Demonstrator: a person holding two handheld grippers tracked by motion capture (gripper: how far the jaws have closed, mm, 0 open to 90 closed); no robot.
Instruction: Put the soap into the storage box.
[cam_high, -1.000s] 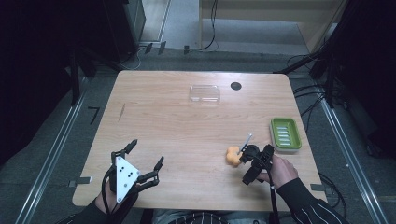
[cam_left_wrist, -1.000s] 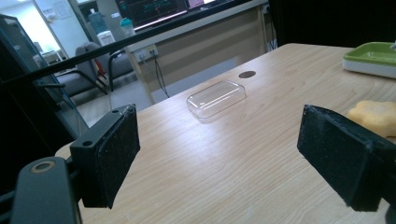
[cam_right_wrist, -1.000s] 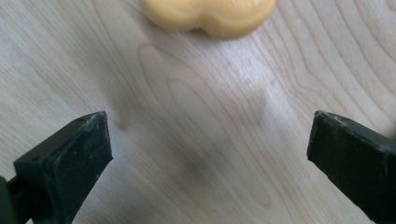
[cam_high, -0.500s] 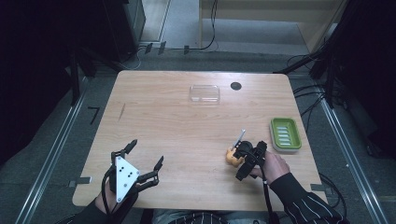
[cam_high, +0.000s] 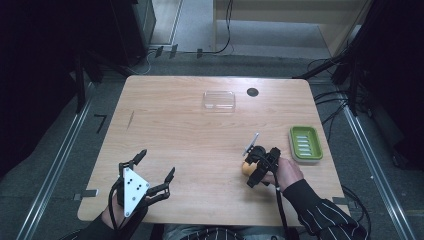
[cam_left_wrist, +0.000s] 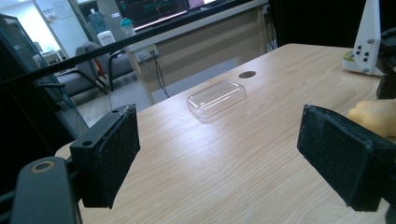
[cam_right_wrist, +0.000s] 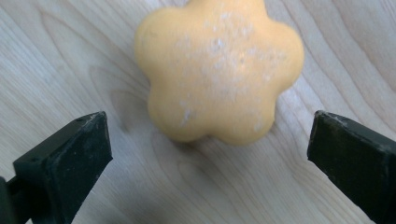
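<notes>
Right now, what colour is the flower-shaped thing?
Yellow-orange soap, clearest in the right gripper view.

The left gripper (cam_high: 150, 172) sits at the near left of the table (cam_high: 170, 125), jaws spread wide, gripped by the left hand (cam_high: 112, 212). The right gripper (cam_high: 252, 167), at the near right, points down with jaws apart, gripped by the right hand (cam_high: 287, 172) in a striped sleeve (cam_high: 325, 215).

Light wooden table (cam_high: 175, 125) on grey floor (cam_high: 55, 165). Dark racks flanking both sides. Beyond the far edge, a pale cabinet (cam_high: 280, 20), chairs (cam_left_wrist: 79, 79), screens (cam_left_wrist: 149, 9).
</notes>
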